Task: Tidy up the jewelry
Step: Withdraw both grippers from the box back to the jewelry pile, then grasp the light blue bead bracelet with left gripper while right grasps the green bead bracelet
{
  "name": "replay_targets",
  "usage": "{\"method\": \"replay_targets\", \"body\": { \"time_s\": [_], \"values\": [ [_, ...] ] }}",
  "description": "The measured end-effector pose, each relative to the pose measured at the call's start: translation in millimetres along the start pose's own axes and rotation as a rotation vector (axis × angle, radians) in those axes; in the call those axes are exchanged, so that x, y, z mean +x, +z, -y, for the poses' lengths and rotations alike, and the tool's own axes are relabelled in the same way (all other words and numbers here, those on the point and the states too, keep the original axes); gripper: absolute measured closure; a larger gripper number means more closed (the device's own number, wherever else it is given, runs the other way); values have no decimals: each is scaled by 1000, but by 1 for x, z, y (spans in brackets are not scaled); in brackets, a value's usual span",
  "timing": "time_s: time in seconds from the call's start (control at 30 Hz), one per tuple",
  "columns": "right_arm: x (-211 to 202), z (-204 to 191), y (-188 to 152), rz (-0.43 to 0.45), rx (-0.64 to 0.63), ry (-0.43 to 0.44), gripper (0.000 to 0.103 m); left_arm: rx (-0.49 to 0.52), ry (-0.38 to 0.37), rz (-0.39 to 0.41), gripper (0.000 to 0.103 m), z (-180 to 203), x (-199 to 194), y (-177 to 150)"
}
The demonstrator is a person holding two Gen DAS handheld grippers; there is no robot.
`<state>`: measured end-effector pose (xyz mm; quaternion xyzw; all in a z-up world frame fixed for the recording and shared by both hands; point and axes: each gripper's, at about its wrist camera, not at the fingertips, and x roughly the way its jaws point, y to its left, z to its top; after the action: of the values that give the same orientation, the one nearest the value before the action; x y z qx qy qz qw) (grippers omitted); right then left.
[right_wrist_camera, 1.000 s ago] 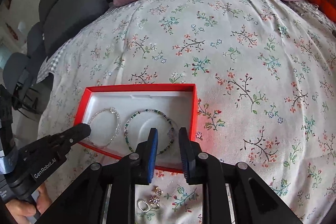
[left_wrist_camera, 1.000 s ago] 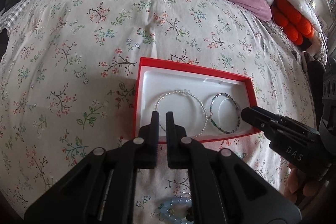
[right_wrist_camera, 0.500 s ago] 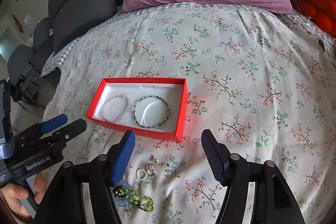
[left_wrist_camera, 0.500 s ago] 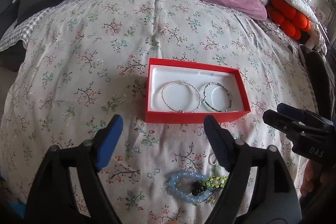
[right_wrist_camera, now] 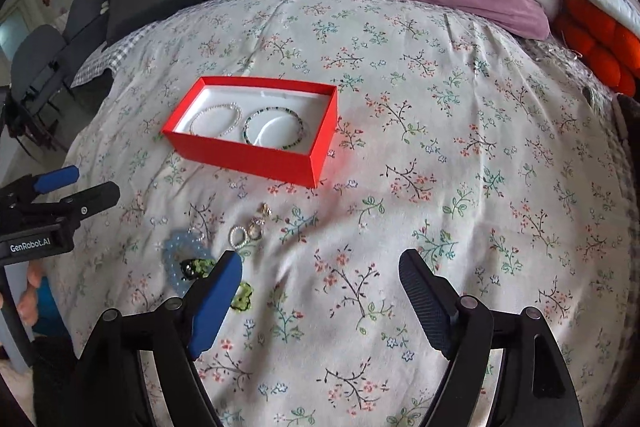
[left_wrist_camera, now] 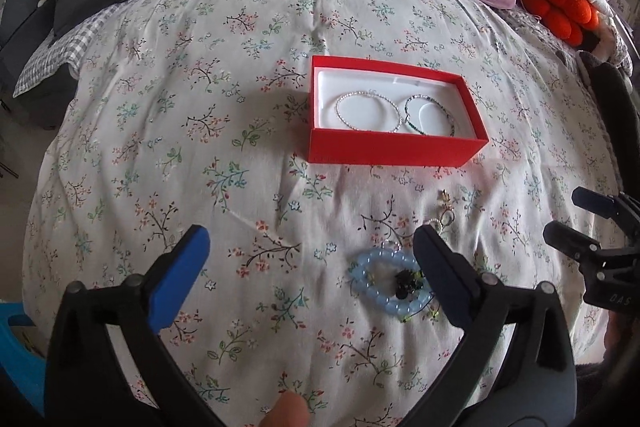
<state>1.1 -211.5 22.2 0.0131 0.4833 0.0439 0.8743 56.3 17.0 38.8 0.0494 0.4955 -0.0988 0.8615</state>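
Jewelry: two bracelets in red box ahead of both tongs; blue bracelet, rings loose on bedspread between them. Left tongs, right tongs: wide open, empty.

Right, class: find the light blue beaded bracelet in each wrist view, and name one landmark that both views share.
Left wrist view: the light blue beaded bracelet lies low and right of centre on the bedspread, beside the left gripper's right finger.
Right wrist view: it lies low on the left, just beyond the right gripper's blue finger.
Shared landmark: the red box, farther up the bed in both.
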Motion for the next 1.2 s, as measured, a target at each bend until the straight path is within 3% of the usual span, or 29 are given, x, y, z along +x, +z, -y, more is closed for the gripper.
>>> {"method": "replay_targets", "body": {
  "time_s": [0.43, 0.7, 0.93, 1.13, 1.2],
  "values": [
    [9, -9, -28, -45, -33, 0, 21, 91, -61, -39, 2, -9, 8, -39],
    [31, -16, -48, -130, -61, 7, 21, 153, -64, -87, 2, -14, 23, -58],
    [52, -22, -61, -193, -102, -2, 21, 172, -125, -148, 2, -7, 42, -61],
    [60, -24, -62, -195, -79, 9, 21, 101, -227, -133, 15, -8, 46, -52],
    [59, -26, -60, -173, -77, 15, 21, 96, -261, -130, 24, -6, 50, -48]
  ]
}}
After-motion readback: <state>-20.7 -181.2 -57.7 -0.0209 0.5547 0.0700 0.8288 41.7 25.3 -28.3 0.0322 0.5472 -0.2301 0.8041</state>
